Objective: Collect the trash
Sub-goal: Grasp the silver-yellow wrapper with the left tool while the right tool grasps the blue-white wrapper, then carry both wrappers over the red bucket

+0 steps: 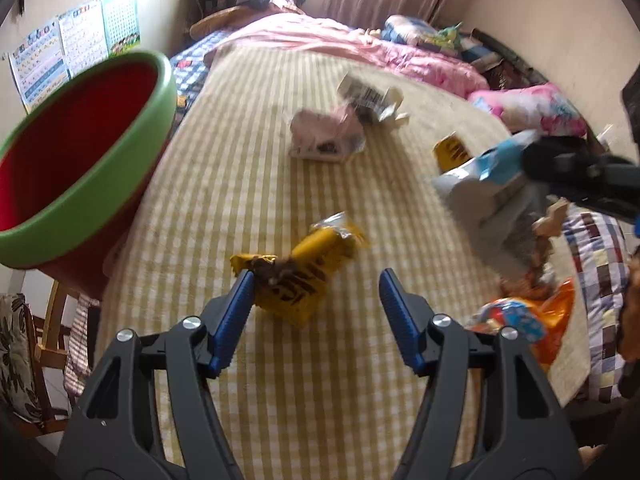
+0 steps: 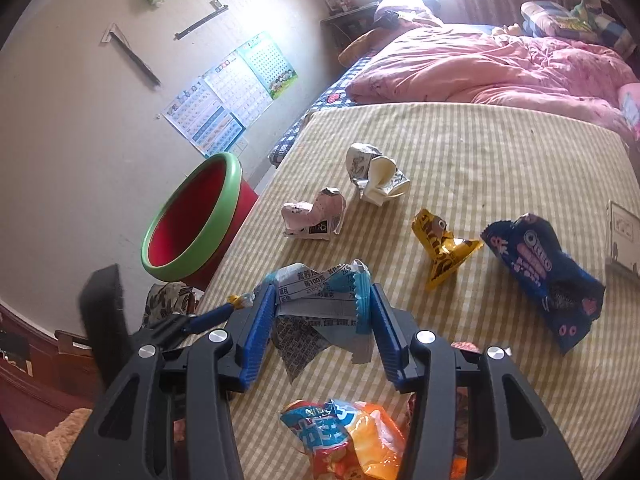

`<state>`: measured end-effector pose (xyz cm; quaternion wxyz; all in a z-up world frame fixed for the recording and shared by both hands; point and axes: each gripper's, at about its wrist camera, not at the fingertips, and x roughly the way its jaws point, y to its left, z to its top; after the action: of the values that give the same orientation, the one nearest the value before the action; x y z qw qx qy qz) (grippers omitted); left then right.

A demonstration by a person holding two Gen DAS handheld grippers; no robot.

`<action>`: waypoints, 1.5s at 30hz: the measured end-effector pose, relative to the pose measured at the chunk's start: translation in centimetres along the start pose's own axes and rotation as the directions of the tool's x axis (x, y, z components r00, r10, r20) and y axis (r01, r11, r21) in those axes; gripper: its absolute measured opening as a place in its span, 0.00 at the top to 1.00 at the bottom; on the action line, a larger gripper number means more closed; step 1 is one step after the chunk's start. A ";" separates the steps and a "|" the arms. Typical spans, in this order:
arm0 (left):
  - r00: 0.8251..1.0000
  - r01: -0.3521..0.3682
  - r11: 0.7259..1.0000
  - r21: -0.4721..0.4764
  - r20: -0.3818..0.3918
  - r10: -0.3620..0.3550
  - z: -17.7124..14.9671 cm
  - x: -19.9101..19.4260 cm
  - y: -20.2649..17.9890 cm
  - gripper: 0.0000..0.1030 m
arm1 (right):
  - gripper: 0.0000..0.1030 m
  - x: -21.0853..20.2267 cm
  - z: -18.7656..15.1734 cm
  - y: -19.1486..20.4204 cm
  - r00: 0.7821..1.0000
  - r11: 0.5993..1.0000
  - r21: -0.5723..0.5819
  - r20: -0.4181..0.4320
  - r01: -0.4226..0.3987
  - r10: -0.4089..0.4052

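Blue-and-white crinkled foil wrapper point(image 2: 320, 292) sat clamped in my right claw point(image 2: 324, 312), the red, green-rimmed plastic bin point(image 2: 192, 220) up-left; left claw point(image 1: 316, 280) gaped empty.

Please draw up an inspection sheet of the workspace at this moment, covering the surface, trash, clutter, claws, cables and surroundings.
Surface: yellow checked bed cover, wrappers scattered on it.
Job's things: red bin with green rim beside the bed; blue-and-white wrapper; yellow wrapper; second yellow wrapper; dark blue Oreo bag; pink carton; crumpled white paper cup; orange-and-blue bag.
Clutter: pink duvet and pillows at the far end.
Claws: right claw shut on the blue-and-white wrapper, lifted off the cover; left claw open, one pad at the yellow wrapper's edge.
Cables: nothing seen.
Surroundings: posters on the wall, curtained window behind the bed.
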<state>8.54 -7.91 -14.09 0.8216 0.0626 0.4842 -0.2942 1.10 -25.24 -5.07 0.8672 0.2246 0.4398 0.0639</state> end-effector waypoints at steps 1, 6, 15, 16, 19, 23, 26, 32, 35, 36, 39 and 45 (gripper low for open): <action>1.000 -0.003 1.000 -0.007 -0.008 0.003 -0.1 0.2 0.2 0.51 | 0.54 0.0 -0.1 0.1 1.000 1.000 -0.001 -0.001 -0.001 0.001; 1.000 0.008 0.999 -0.038 -0.002 -0.008 -0.3 0.0 0.9 0.63 | 0.54 0.4 0.0 0.2 1.000 1.000 0.003 -0.003 -0.005 0.005; 0.997 0.023 0.995 -0.093 0.071 -0.017 0.1 -2.6 1.6 0.64 | 0.54 1.5 0.1 0.8 1.000 1.000 0.002 -0.014 -0.024 0.024; 0.997 0.026 0.995 -0.100 0.076 -0.019 0.1 -2.9 1.7 0.64 | 0.54 1.5 0.1 0.9 1.000 1.000 0.001 -0.015 -0.024 0.024; 0.996 0.032 0.992 -0.122 0.092 -0.021 0.3 -3.3 2.1 0.64 | 0.54 1.9 0.2 1.1 0.999 1.000 -0.001 -0.024 -0.024 0.024; 0.994 0.032 0.990 -0.139 0.111 -0.016 0.7 -4.0 2.7 0.64 | 0.54 2.2 0.3 1.3 0.999 1.000 0.000 -0.029 -0.025 0.025; 0.993 0.031 0.989 -0.146 0.119 -0.013 1.1 -4.3 3.0 0.64 | 0.53 2.5 0.5 1.5 0.999 1.000 -0.002 -0.033 -0.027 0.027; 0.990 0.034 0.988 -0.149 0.138 -0.013 1.6 -5.1 3.7 0.64 | 0.53 3.1 0.9 2.1 0.999 0.999 -0.002 -0.035 -0.033 0.033; 0.990 0.034 0.988 -0.150 0.139 -0.013 1.8 -5.2 4.2 0.64 | 0.53 3.3 1.0 2.3 0.999 0.999 -0.002 -0.036 -0.034 0.034; 0.991 0.035 0.988 -0.153 0.136 -0.014 1.9 -5.2 4.4 0.64 | 0.53 3.5 1.1 2.4 0.999 0.999 -0.002 -0.037 -0.034 0.034; 0.991 0.041 0.986 -0.160 0.135 -0.019 2.0 -5.2 4.9 0.64 | 0.53 3.7 1.4 2.7 0.999 0.999 -0.002 -0.041 -0.034 0.034; 0.988 0.051 0.986 -0.159 0.149 -0.027 2.7 -5.5 5.6 0.64 | 0.53 4.3 1.8 3.1 0.999 0.999 0.002 -0.041 -0.035 0.035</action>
<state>11.61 -2.06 -9.10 0.8515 -0.0360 0.4460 -0.2736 5.46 -21.74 -5.93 0.8565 0.2315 0.4537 0.0835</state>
